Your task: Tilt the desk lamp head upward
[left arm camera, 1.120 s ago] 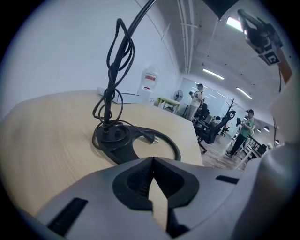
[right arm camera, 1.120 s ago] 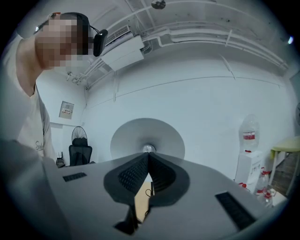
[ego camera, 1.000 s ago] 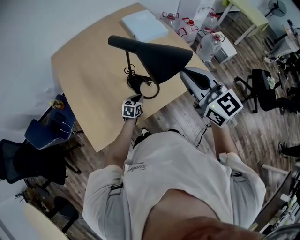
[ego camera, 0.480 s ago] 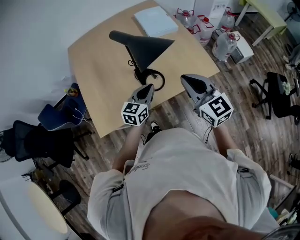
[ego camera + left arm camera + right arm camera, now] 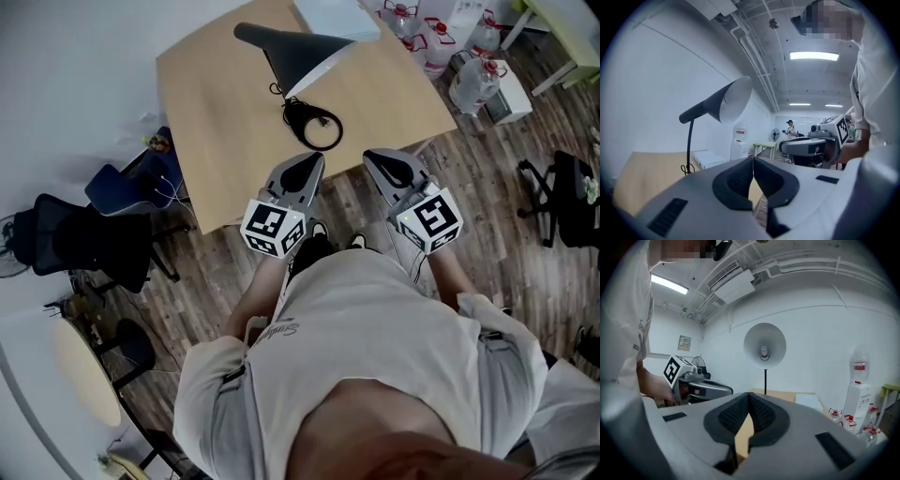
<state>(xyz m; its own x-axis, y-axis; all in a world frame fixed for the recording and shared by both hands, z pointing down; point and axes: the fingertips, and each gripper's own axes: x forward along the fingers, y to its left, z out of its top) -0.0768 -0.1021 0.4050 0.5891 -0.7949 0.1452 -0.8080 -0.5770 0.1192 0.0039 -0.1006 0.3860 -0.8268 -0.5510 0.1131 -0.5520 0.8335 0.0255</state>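
Observation:
The black desk lamp (image 5: 298, 52) stands on the wooden table (image 5: 216, 122), its ring base (image 5: 314, 127) and coiled cord near the table's front edge. In the left gripper view the lamp head (image 5: 725, 100) is angled up, its white inside showing. In the right gripper view the shade's mouth (image 5: 765, 345) faces me, bulb visible. My left gripper (image 5: 312, 161) and right gripper (image 5: 375, 155) hover side by side over the floor just off the table's front edge, well clear of the lamp. Both are shut with nothing between them, as the left gripper (image 5: 753, 161) and right gripper (image 5: 749, 399) show in their own views.
A pale flat box (image 5: 336, 17) lies at the table's far end. Water bottles (image 5: 469, 80) stand on the floor to the right. Office chairs sit at the left (image 5: 75, 239) and right (image 5: 572, 197). A person (image 5: 789, 129) stands far back in the room.
Both grippers have drawn back from the lamp toward me, the left from beside the ring base and the right from by the shade. I have stepped back from the table.

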